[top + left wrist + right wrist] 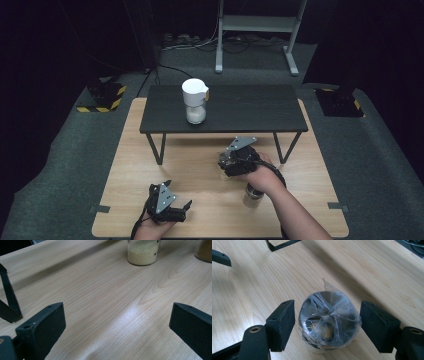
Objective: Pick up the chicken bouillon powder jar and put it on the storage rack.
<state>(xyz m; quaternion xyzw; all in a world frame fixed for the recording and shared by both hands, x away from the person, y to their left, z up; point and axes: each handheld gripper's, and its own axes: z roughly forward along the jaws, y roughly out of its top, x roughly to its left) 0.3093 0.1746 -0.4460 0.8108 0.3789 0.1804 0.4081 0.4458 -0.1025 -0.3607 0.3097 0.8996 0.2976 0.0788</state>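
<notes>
Jar (pixel 329 320) status: it stands on the light wooden worktop (pixel 200 170), seen from above in the right gripper view, its dark top wrapped in clear crinkled film. I read the right gripper (pixel 327 323) as straddling this jar, one of its black fingers (pixel 283 323) at 9 o'clock of the jar and the other at 3 o'clock. The fingers are apart; a narrow gap shows on each side, so I record no contact.

In the high view the right gripper (pixel 235 160) sits at 5 o'clock of the worktop centre, held by the person's right hand (pixel 260 175). A second jar (pixel 252 195) stands just beside that forearm, at 6 o'clock of the hand.

Left gripper (pixel 167 202) position: near the front edge, at 7 o'clock of the worktop centre. In the left gripper view its fingers (pixel 47 325) are wide apart over bare wood, holding nothing. At 12 o'clock of that view stands a glass jar of pale grain (pixel 143 252), well apart from the fingers.

A low black shelf (pixel 235 107) on thin legs spans the far half of the worktop. On it, at 11 o'clock of the worktop centre, stands a white-capped container (pixel 195 102).
</notes>
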